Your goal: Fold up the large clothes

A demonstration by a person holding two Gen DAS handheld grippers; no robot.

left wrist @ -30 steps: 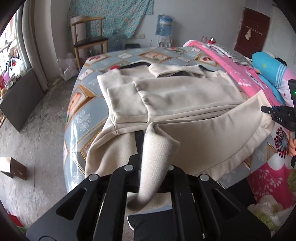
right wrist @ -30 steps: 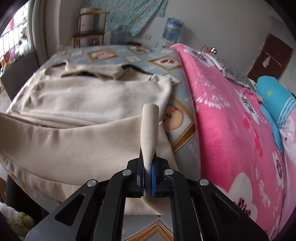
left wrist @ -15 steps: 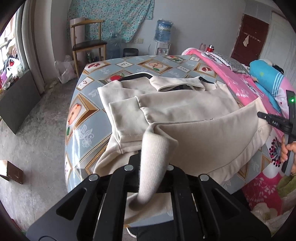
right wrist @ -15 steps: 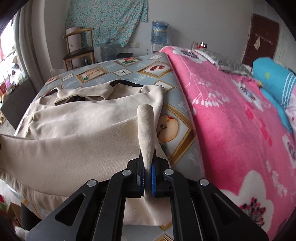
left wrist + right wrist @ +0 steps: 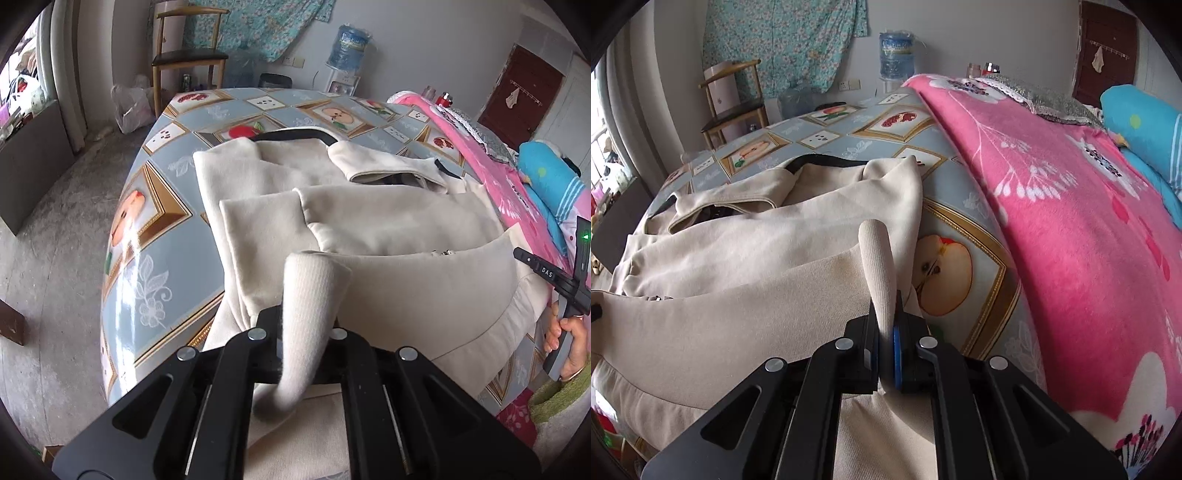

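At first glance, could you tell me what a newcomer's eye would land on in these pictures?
A big beige garment sprawls across the patterned sheet, its near hem pinched up at both corners by the left gripper and right gripper. Beside it on the right, a bright pink blanket dominates, with a blue pillow beyond.

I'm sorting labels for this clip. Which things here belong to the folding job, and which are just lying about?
Part of the job:
beige jacket
left gripper, shut on its hem
right gripper, shut on its hem

Just lying about:
pink blanket
wooden chair
water bottle
blue pillow
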